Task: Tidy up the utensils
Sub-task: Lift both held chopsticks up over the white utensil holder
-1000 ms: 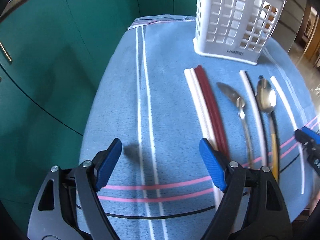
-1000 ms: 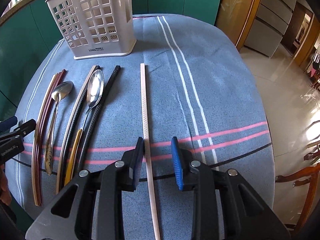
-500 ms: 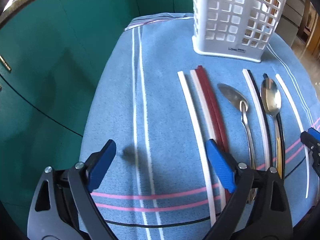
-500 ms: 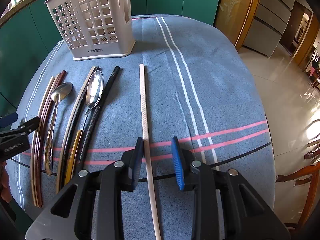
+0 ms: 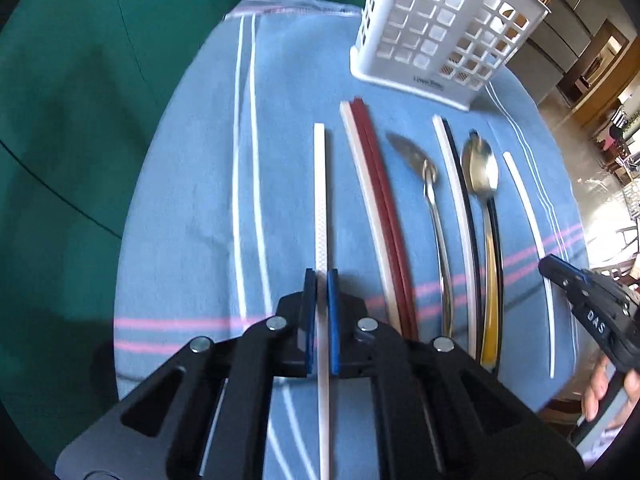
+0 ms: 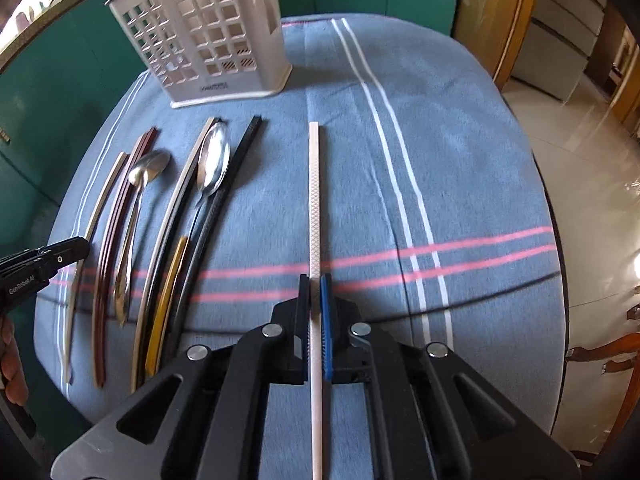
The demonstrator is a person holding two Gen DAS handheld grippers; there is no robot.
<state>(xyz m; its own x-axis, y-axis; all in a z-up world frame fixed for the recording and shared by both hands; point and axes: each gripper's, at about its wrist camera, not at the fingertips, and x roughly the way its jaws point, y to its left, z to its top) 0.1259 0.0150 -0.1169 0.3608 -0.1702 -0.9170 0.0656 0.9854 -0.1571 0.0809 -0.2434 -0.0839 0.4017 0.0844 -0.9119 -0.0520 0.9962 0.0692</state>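
A row of chopsticks and spoons lies on the blue striped cloth in front of a white slotted basket [image 5: 440, 32]. My left gripper [image 5: 320, 276] has its jaws closing, and the pads press on the leftmost white chopstick [image 5: 320, 200], which lies on the cloth. At the other end of the row my right gripper [image 6: 315, 280] is closing too, its pads pinching a pale patterned chopstick [image 6: 314, 200] that lies flat. Between them lie a red chopstick pair [image 5: 380, 208], two spoons [image 5: 424, 168] [image 5: 480, 168], and white and black chopsticks [image 5: 460, 208].
The basket [image 6: 200, 32] stands upright at the far side of the table. Green cabinet doors [image 5: 80, 120] rise close on the left. The table edge drops to a tiled floor [image 6: 580, 160] on the right, with a wooden chair [image 6: 608, 352] nearby.
My left gripper moved right over the leftmost white chopstick and went from wide open to shut on it. The right jaws, which straddled their chopstick, have shut on it.
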